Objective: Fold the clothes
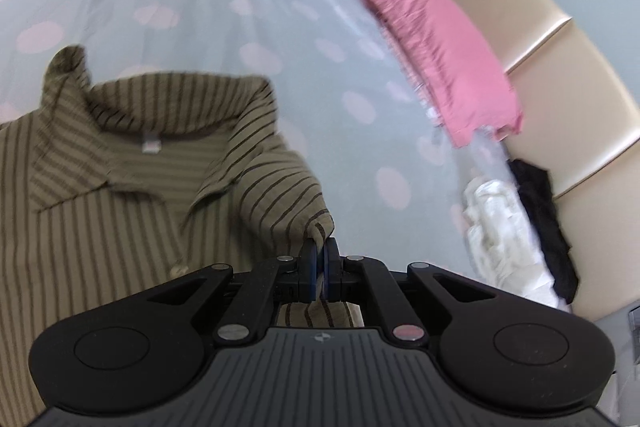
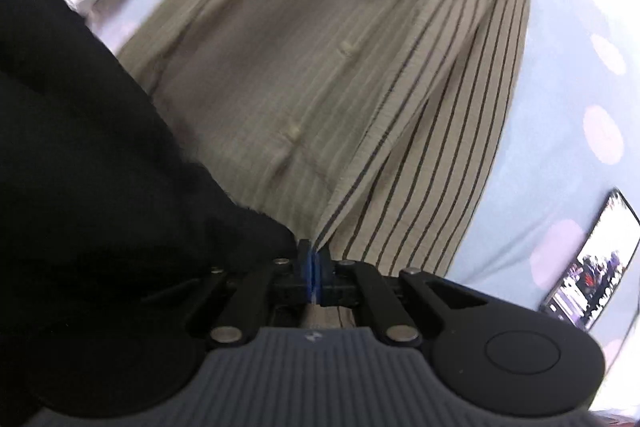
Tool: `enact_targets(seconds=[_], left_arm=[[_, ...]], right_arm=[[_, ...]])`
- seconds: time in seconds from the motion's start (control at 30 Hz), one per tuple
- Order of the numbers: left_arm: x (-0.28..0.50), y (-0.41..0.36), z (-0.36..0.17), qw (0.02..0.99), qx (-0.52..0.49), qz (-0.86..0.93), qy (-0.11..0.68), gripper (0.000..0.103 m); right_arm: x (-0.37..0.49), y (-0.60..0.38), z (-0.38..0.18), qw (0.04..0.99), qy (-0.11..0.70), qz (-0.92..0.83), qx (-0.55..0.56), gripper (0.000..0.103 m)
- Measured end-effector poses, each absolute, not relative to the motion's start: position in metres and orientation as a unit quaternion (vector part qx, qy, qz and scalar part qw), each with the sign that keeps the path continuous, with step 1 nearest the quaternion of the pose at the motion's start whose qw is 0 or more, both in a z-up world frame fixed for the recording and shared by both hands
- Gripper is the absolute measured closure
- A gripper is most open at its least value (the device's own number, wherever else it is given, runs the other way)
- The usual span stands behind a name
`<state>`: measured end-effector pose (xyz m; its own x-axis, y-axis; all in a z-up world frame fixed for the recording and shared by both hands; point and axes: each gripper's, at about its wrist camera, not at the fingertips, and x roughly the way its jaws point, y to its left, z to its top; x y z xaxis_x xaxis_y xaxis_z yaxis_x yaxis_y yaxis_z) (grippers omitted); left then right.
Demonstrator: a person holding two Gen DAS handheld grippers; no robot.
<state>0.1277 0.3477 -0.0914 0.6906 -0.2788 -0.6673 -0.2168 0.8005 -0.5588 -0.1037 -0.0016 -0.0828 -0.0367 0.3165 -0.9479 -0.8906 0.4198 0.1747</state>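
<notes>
My left hand-held gripper (image 1: 320, 259): clamped tight on a fold of the striped shirt (image 1: 132, 163), at the shoulder edge just beside the collar (image 1: 160, 115); cloth runs on between my blue pads.
My right hand-held gripper (image 2: 314, 267): pinched closed on the shirt's lower edge, a ridge of fabric rising from the pads toward the body of the shirt.
Striped shirt: olive with dark stripes, spread front-up on the bed (image 1: 224, 7), collar open with a small white label showing inside; two pale buttons sit on the placket in my right view.
Bed: pale blue sheet with pink dots, under the shirt on every side.
Pink pillow (image 1: 432, 55): well beyond the shirt's collar, at the far edge of the bed, against the cream padded headboard (image 1: 560, 75).
White cloth (image 1: 492, 227) and black cloth (image 1: 544, 223): heaped together beyond the shirt, below the pillow.
Phone (image 2: 592, 267): screen lit, on the sheet beside the shirt's hem.
Dark sleeve (image 2: 88, 147): covers the near side of the shirt in my right view.
</notes>
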Motion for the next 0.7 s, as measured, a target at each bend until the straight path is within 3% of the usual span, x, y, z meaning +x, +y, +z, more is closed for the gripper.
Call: enact_targets(seconds=[0.3, 0.6, 0.7], left_arm=[[0.125, 0.376, -0.138, 0.822, -0.458, -0.046, 0.336, 0.102], [0.175, 0.338, -0.117, 0.814, -0.479, -0.155, 0.289, 0.102], [0.174, 0.349, -0.134, 0.813, -0.483, -0.142, 0.292, 0.102]], right_arm=[[-0.103, 0.021, -0.1, 0.634, 0.575, 0.451, -0.251, 0.101], [-0.085, 0.007, -0.092, 0.655, 0.597, 0.395, -0.241, 0.101], [-0.083, 0.015, -0.092, 0.659, 0.593, 0.397, -0.238, 0.101]])
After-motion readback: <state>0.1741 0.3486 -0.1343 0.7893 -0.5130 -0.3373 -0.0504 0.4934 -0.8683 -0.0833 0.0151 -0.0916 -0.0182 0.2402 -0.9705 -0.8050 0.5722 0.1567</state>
